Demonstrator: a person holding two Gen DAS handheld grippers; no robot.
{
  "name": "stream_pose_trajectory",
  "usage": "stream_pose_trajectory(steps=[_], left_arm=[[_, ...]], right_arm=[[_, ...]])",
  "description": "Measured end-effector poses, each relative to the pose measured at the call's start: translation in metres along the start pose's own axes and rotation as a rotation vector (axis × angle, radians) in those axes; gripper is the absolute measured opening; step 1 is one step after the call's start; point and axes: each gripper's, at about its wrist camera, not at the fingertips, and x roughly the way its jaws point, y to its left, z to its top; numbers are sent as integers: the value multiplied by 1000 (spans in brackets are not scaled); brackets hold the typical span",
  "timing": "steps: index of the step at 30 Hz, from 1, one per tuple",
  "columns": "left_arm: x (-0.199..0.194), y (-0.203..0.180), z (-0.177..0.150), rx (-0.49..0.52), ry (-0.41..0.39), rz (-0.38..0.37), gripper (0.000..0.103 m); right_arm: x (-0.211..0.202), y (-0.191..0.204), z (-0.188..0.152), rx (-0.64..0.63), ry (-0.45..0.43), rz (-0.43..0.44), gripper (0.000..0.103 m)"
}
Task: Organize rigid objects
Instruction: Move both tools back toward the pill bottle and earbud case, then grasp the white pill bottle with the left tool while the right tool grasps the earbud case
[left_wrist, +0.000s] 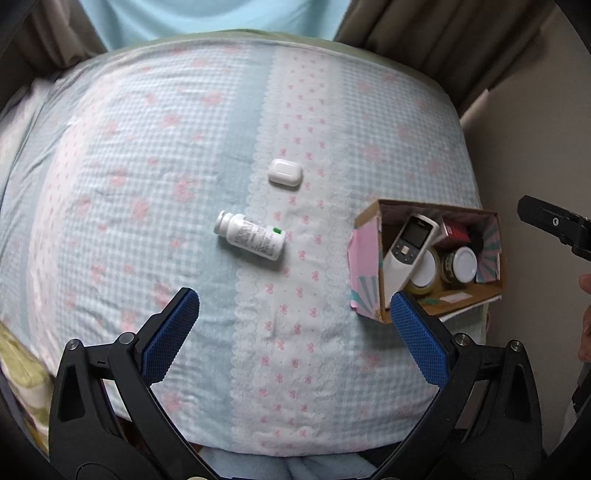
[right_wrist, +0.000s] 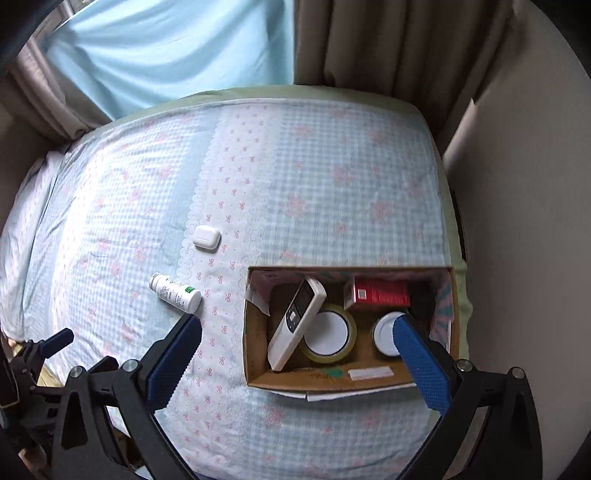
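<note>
A white pill bottle (left_wrist: 251, 236) (right_wrist: 175, 292) lies on its side on the checked bedspread. Beyond it rests a white earbud case (left_wrist: 285, 174) (right_wrist: 207, 238). A cardboard box (left_wrist: 443, 301) (right_wrist: 255, 350) at the right holds a white remote (left_wrist: 408, 245) (right_wrist: 297, 323), a tape roll (right_wrist: 328, 334), a white-lidded jar (left_wrist: 463, 264) (right_wrist: 384, 332) and a red packet (right_wrist: 380, 291). My left gripper (left_wrist: 295, 299) hovers open above the bed, nearer than the bottle. My right gripper (right_wrist: 297, 326) is open over the box's front half, holding nothing.
The bed (left_wrist: 147, 147) fills both views, with curtains (right_wrist: 369, 40) and a pale blue drape (right_wrist: 166, 48) behind it. A wall (right_wrist: 517, 221) runs along the right edge, close to the box. A hand (left_wrist: 585, 317) shows at the far right of the left wrist view.
</note>
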Motion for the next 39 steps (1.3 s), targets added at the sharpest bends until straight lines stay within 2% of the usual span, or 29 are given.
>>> stream_pose_trajectory(steps=[7,13,19,22,28,32,35,36,39], left_arm=[[27,48,31,-156,38,53,103],[74,79,43,-356,105,23,103],[127,87,39,-591,132,-3,103],[155,91,35,-709,139,10,95],[204,100,18,-926,138,-6,93],[227,104,17,-1002,132,21,86],[240,107,19,-1050,139,26,85],[245,106,20,-1058,147,28,85],[257,106,20,-1081,172,33,82]], right_arm=[[35,58,48,-276,35,26,103],[91,106,84,-515,89,81,103],[161,157,94,-774,159,116,103],[197,171,96,-884,185,103,103],[259,182,99,-1026,240,118,103],[293,188,95,-1082,279,117,96],[314,191,88,-1138,281,105,94],[318,192,86,-1149,281,109,89],[331,194,82,-1154,288,126,81]])
